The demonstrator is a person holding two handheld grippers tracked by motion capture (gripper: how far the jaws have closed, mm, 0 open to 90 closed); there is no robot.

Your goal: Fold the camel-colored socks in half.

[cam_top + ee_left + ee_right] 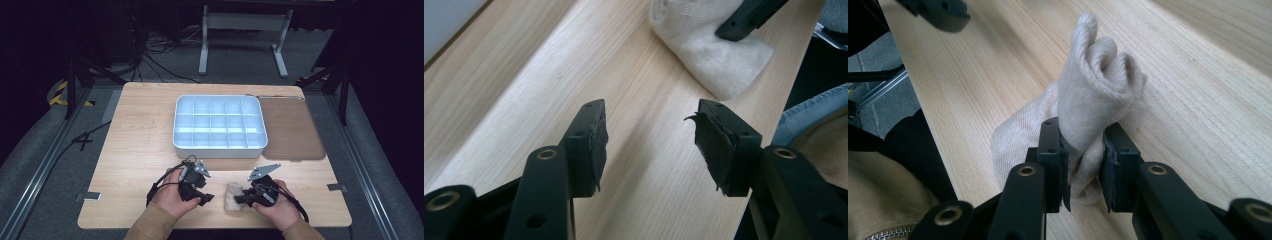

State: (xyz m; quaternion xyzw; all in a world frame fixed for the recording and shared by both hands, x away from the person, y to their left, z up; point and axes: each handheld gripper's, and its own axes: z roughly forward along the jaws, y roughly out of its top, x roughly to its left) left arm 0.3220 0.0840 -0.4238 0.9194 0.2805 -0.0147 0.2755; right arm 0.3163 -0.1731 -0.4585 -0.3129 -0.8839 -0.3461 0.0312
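A beige sock (1098,85) lies bunched near the table's front edge, between the two hands (233,196). My right gripper (1084,150) is shut on its folded middle, so the fabric bulges up past the jaws. In the high view the right gripper (241,199) points left into the sock. My left gripper (649,135) stands open over bare wood, just left of the sock (714,50). In the high view the left gripper (206,198) sits a short way from the cloth. The right gripper's fingertip (749,17) shows against the sock in the left gripper view.
A white tray (219,146) divided into several compartments stands in the middle of the wooden table. A brown mat (292,130) lies to its right. The front edge of the table (215,222) runs just below both hands.
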